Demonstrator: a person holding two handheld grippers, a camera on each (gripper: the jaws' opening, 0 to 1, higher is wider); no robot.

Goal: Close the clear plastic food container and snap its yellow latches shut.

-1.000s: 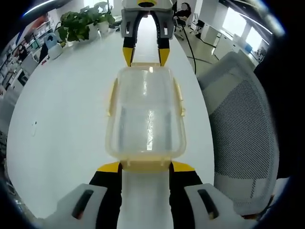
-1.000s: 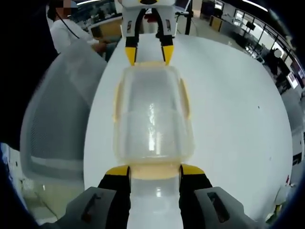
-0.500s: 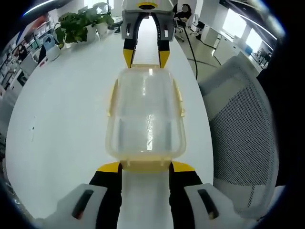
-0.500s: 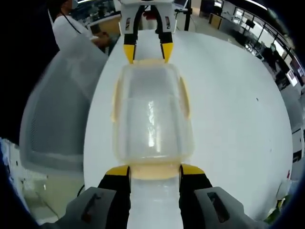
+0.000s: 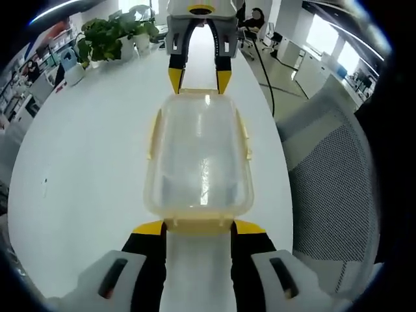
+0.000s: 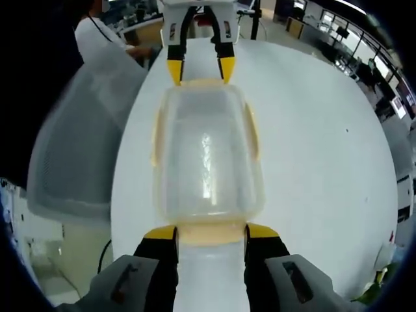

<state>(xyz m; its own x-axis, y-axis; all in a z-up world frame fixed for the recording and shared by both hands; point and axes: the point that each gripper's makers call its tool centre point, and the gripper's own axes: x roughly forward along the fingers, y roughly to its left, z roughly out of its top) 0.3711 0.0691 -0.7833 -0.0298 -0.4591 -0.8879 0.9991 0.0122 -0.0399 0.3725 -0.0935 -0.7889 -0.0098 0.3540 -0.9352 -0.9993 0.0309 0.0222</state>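
Observation:
The clear plastic container [image 5: 198,156] with its lid on lies lengthwise between my two grippers above the white table [image 5: 84,162]. A yellow side latch [image 5: 152,133] runs along each long side. My left gripper [image 5: 199,227] has its jaws on either side of the near yellow end latch [image 5: 198,225], which fills the gap between them. My right gripper [image 5: 199,79] grips the far end latch the same way. In the right gripper view, the container [image 6: 207,162] stretches from my right gripper [image 6: 211,232] to my left gripper [image 6: 199,70].
A grey mesh chair [image 5: 331,175] stands close to the table's edge, and it is the chair [image 6: 78,149] on the left of the right gripper view. Potted plants [image 5: 110,32] stand at the far end of the table. A person [image 6: 97,39] sits beyond the chair.
Both views have shifted a little against the table and chair. The container and both grippers keep the same places relative to each other.

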